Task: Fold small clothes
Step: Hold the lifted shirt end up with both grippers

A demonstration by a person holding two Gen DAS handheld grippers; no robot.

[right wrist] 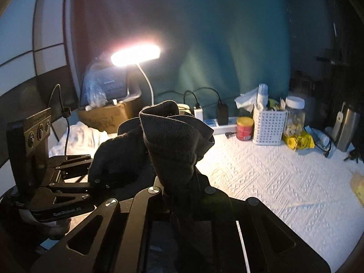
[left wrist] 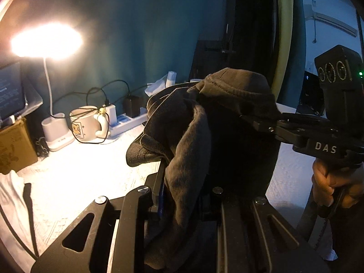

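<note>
Dark grey knitted cloth, a small garment (left wrist: pixel 204 122), is held up in the air between the two tongs, well above the white textured worktop (right wrist: pixel 284 182). The left tongs (left wrist: pixel 173 182) are clenched on one edge of the garment, and in the left wrist view the cloth is seen to hang down over their fingers. The right tongs (right wrist: pixel 179 182) are also clenched on the cloth, at a ribbed part which stands up above them like a cuff. In the left wrist view the right tongs (left wrist: pixel 250 118) are seen from the side, gripping the far edge of the same garment, with a hand (left wrist: pixel 334 182) around the handle below. As a judgement, the folding is only at its beginning: the garment is bunched and wrinkled, no clean fold is visible, and it is not yet laid flat. What is left seems to be the spreading of the cloth on the worktop, the folding itself, and the putting aside. The material looks soft and thick, with stitched hems and a ribbed border; which kind of garment it is cannot be told. At the back of the worktop a lit lamp (right wrist: pixel 136 54), a mug (left wrist: pixel 87 122) and a white basket (right wrist: pixel 268 127) are seen, well apart from the garment.
</note>
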